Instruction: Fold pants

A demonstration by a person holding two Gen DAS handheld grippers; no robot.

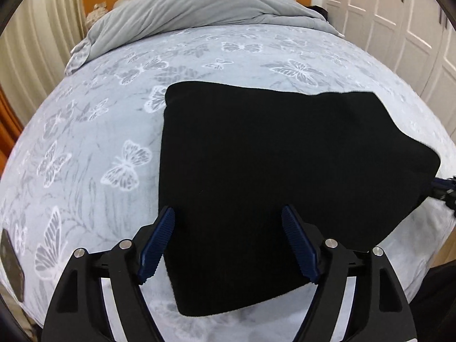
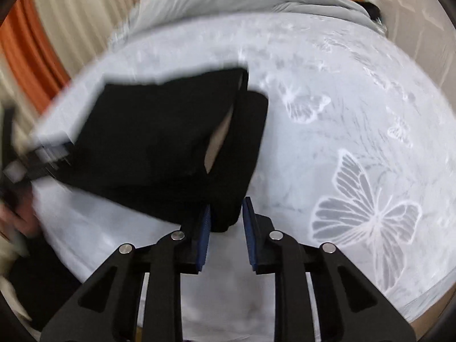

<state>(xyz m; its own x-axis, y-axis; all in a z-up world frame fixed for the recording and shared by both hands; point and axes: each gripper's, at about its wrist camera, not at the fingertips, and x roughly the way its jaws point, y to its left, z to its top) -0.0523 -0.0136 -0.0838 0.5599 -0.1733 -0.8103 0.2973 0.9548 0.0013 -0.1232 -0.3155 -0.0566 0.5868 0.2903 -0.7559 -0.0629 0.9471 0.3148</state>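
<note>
The black pants point(image 1: 270, 171) lie folded in a compact block on the butterfly-print bed sheet point(image 1: 94, 148). My left gripper point(image 1: 229, 222) is open, its blue pads either side of the block's near edge, above the cloth. In the right wrist view the pants point(image 2: 171, 148) show stacked layers with a gap between them. My right gripper point(image 2: 226, 212) is partly open with the near corner of the pants between its pads, not pinched. The right gripper also shows in the left wrist view point(image 1: 444, 188) at the block's right edge. The left gripper shows blurred in the right wrist view point(image 2: 34, 162).
A grey duvet point(image 1: 205, 8) is bunched at the head of the bed. White wardrobe doors point(image 1: 399, 14) stand to the right, a curtain point(image 1: 42, 42) to the left. A dark flat object point(image 1: 11, 265) lies at the bed's near left edge.
</note>
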